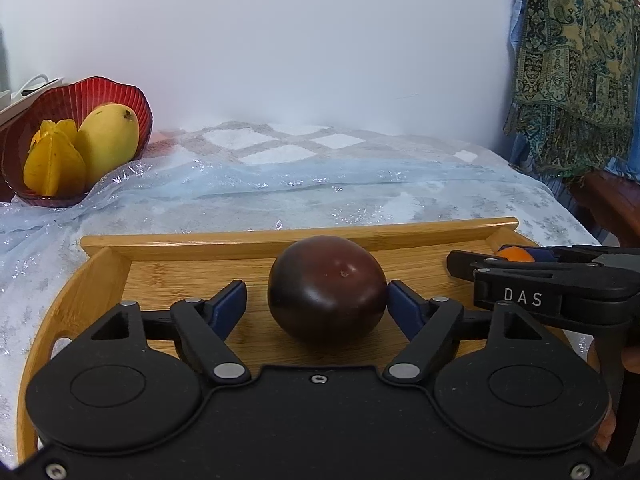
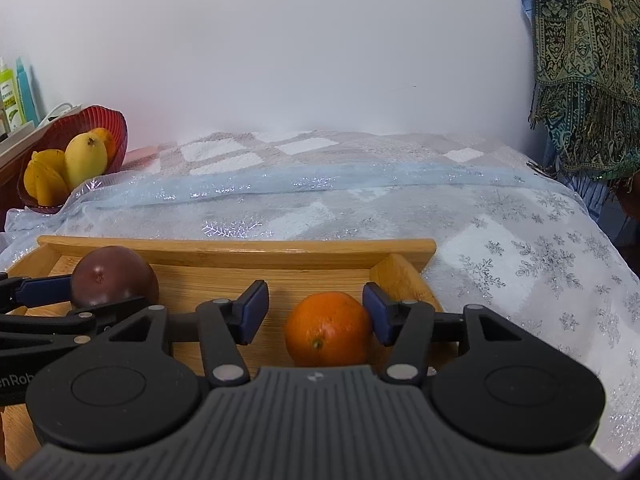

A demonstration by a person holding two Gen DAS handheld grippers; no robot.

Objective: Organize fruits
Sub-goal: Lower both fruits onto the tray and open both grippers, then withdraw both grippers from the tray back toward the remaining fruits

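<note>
Currently, left view: left claw wide around the dark fruit on the wooden tray, right pad touching, left pad apart, so I'd center before squeezing. Right view: right claw wide around the orange near the tray's right end, right pad just touching; close evenly, lift straight, head for the red bowl at far left.

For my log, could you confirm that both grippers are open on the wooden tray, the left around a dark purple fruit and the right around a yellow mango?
Not quite: the right gripper frames an orange, as the right wrist view shows. The mango sits in the red bowl. Otherwise correct: both are open on the wooden tray, the left gripper around the dark purple fruit.
</note>
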